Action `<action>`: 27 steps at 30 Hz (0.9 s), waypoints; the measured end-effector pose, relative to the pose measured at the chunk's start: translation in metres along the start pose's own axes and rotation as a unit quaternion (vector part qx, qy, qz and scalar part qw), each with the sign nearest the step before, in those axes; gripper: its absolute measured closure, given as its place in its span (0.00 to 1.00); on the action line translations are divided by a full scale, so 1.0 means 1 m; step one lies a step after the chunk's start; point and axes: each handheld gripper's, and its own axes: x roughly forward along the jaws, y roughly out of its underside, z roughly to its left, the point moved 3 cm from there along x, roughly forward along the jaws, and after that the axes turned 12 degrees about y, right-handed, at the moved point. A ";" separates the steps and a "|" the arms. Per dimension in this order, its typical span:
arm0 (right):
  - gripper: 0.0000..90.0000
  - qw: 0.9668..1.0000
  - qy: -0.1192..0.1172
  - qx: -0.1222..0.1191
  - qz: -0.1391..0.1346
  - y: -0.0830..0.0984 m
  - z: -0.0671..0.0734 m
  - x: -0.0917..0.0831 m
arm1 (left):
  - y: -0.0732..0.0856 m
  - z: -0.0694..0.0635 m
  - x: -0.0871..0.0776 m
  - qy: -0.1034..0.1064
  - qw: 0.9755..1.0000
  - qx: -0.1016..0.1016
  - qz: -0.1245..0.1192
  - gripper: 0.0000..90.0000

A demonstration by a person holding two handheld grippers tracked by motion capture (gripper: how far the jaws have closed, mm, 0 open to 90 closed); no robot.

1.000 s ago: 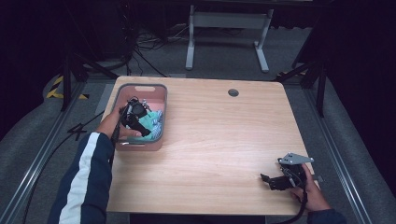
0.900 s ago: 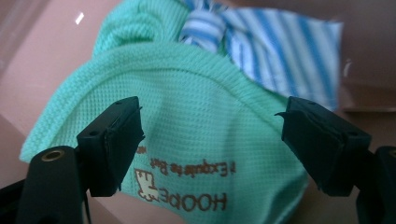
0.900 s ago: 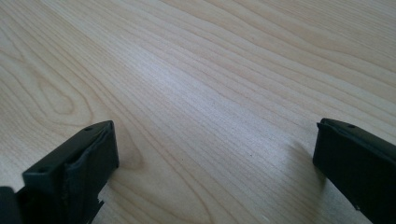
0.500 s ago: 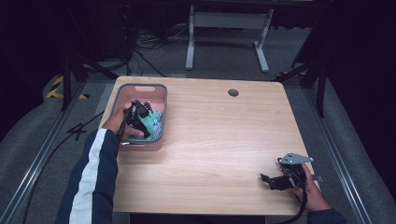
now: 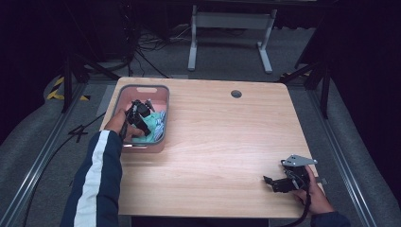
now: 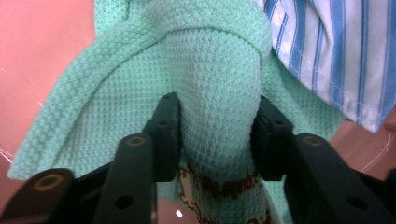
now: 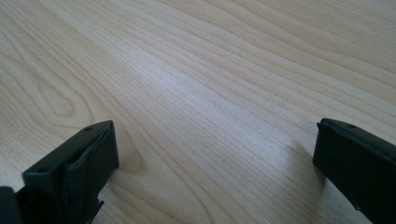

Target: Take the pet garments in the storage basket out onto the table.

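A pink basket (image 5: 142,89) stands at the table's far left and holds a mint-green knitted cloth (image 5: 150,124) and a blue-striped white cloth (image 5: 160,124). My left gripper (image 5: 140,115) reaches down into it. In the left gripper view its jaws have just been closing, and the pads (image 6: 168,126) now squeeze a bunched fold of the green cloth (image 6: 215,70), with the striped cloth (image 6: 327,51) just beside it. My right gripper (image 5: 273,184) rests low near the table's front right corner. It is open over bare wood (image 7: 215,93) with nothing between its fingers.
The wooden table (image 5: 227,137) has a round cable hole (image 5: 236,93) near its far edge. A grey desk frame (image 5: 227,28) and cables lie on the floor beyond. Metal rails run along both sides of the table.
My left gripper has sunk a little deeper into the basket, onto the cloths. The right gripper has stayed where it was.
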 end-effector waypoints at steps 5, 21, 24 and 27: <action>0.00 1.000 -0.001 0.000 0.000 0.000 0.000 0.000 | 0.000 0.000 -0.002 -0.012 1.000 -0.010 -0.017 0.85; 0.00 1.000 -0.001 0.000 0.000 0.000 0.000 0.000 | 0.013 -0.010 -0.055 -0.058 0.990 -0.008 -0.132 0.90; 0.00 1.000 0.000 -0.001 0.000 0.000 0.000 0.000 | 0.018 -0.016 -0.066 -0.067 0.988 0.007 -0.139 0.90; 0.00 1.000 0.000 -0.001 0.000 0.000 0.000 0.000 | 0.020 -0.018 -0.071 -0.063 0.986 0.011 -0.151 0.90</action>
